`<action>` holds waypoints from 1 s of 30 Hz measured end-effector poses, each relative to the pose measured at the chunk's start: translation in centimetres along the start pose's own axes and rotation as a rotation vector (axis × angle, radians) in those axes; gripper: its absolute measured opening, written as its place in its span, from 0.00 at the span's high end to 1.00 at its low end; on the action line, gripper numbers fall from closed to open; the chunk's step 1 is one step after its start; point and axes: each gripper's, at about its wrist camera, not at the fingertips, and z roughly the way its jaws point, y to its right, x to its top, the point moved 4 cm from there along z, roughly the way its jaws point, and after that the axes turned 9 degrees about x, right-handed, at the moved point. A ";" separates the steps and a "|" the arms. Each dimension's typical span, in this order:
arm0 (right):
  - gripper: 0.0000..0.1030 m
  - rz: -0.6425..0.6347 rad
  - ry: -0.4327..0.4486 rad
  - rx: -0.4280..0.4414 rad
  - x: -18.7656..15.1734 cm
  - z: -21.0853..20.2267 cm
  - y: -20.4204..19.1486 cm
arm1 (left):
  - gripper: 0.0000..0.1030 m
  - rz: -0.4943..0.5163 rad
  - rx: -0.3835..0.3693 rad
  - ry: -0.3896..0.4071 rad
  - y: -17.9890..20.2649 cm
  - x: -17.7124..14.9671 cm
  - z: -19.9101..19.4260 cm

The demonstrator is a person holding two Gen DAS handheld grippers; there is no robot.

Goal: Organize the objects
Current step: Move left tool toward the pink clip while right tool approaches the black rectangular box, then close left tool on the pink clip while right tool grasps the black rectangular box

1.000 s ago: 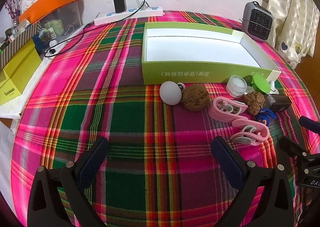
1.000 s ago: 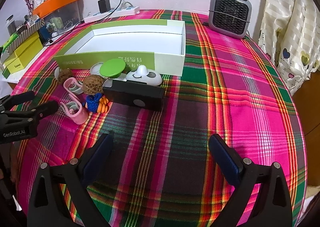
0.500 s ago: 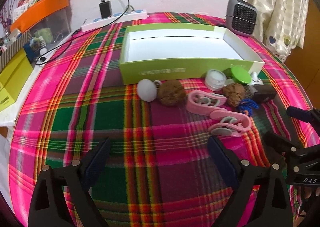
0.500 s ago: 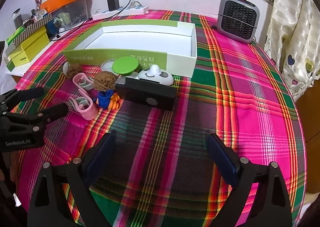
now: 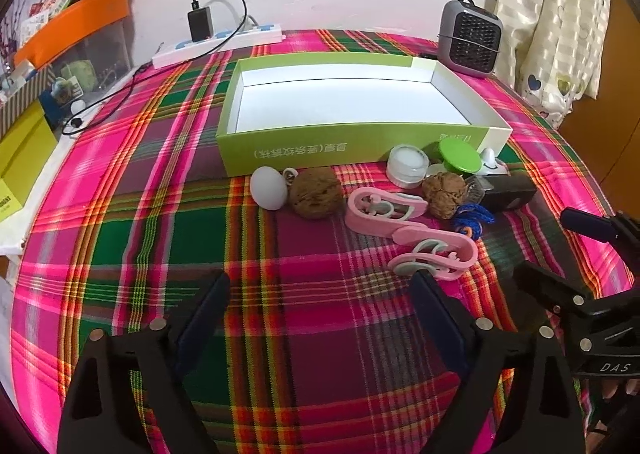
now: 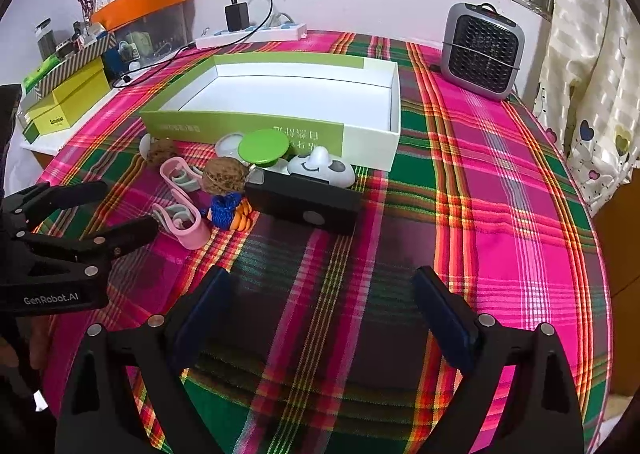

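Both tools hang over the plaid tabletop (image 5: 120,157) with nothing between their pads: the left tool (image 5: 320,318) is wide but its jaws are closing, the right tool (image 6: 320,306) stands wide apart.

From the left view, the green box (image 5: 304,149) sits at 12 o'clock, white inside and bare. Along its near wall lies the clutter: a white egg (image 5: 269,187) touching a walnut (image 5: 316,193), two pink clips (image 5: 408,225) at 2 o'clock, a second walnut (image 5: 444,189), a white jar (image 5: 408,165), a green lid (image 5: 459,157).

Only the right view gives the black block (image 6: 308,201) whole, lying at 11 o'clock, with a white mouse-like toy (image 6: 322,169) just behind it (the left view cuts both to slivers). There the blue-and-orange knit piece (image 6: 230,209) is plain too; from the left it is a half-hidden blue tangle. The egg, in turn, is nearly hidden behind the first walnut in the right view.

Each view catches the other tool at its edge, cropped. A heater (image 6: 482,49) stands at 1 o'clock, beyond the box. The print on the box is too small to read.
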 end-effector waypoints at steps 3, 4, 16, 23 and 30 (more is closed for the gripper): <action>0.10 0.003 0.005 0.005 0.1 -0.1 0.1 | 0.14 0.007 -0.008 0.003 0.2 0.1 -0.1; 0.10 0.004 0.006 0.006 0.1 -0.1 0.1 | 0.14 0.008 -0.011 0.005 0.3 0.1 -0.1; 0.14 0.007 0.023 0.013 0.7 -0.2 0.6 | 0.14 -0.021 -0.102 0.007 0.6 0.4 -0.6; 0.17 -0.014 0.020 0.040 1.5 0.6 0.6 | 0.14 -0.014 -0.138 0.019 1.2 0.4 -1.0; 0.17 -0.012 0.010 0.062 2.4 1.8 1.6 | 0.14 0.011 -0.163 0.006 2.0 0.3 -0.7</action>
